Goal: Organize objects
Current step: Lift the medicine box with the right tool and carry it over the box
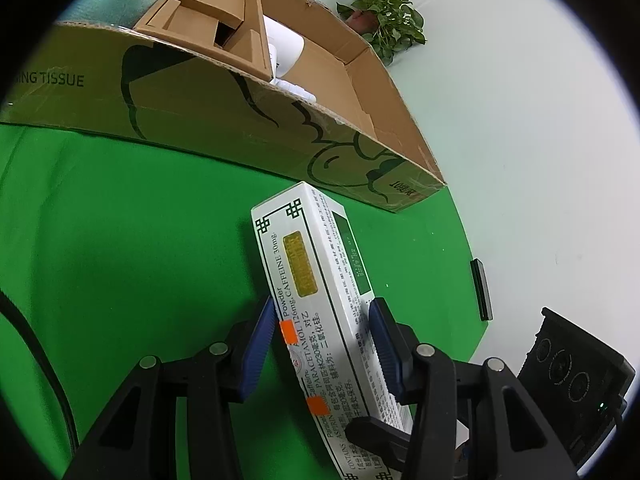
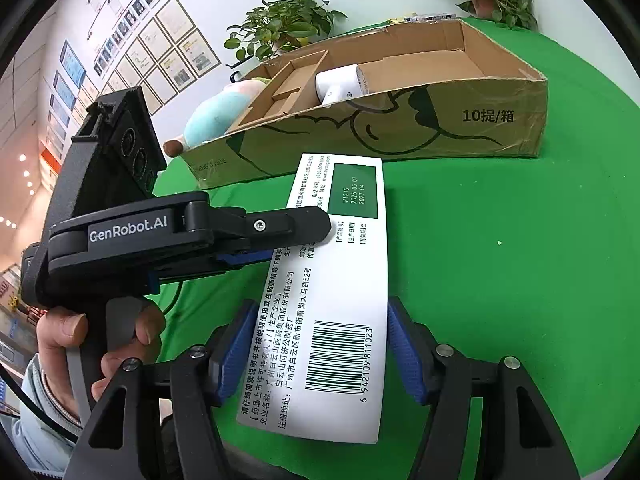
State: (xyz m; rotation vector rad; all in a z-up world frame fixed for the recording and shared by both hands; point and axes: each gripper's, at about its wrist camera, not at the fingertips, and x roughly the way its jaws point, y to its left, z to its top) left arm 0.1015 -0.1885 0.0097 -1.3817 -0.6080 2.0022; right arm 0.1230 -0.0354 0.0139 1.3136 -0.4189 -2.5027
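A long white medicine box [image 1: 316, 292] with green and gold labels is held above the green table. My left gripper [image 1: 324, 320] is shut on the medicine box, its blue pads on both long sides. In the right wrist view the same box [image 2: 332, 300] shows its barcode face. My right gripper [image 2: 320, 320] has its blue pads on both edges of the box near the barcode end. The left gripper [image 2: 304, 228] reaches in from the left and clamps the box partway along. The open cardboard carton [image 2: 400, 120] stands just beyond the box; it also shows in the left wrist view [image 1: 224, 120].
The carton holds a white hair dryer [image 2: 340, 84] and a brown cardboard insert [image 2: 292, 84]. A plush toy [image 2: 216, 116] lies by its left end. Potted plants [image 2: 280, 24] stand behind it. A small black object [image 1: 482, 290] lies at the edge of the green cloth [image 1: 120, 240].
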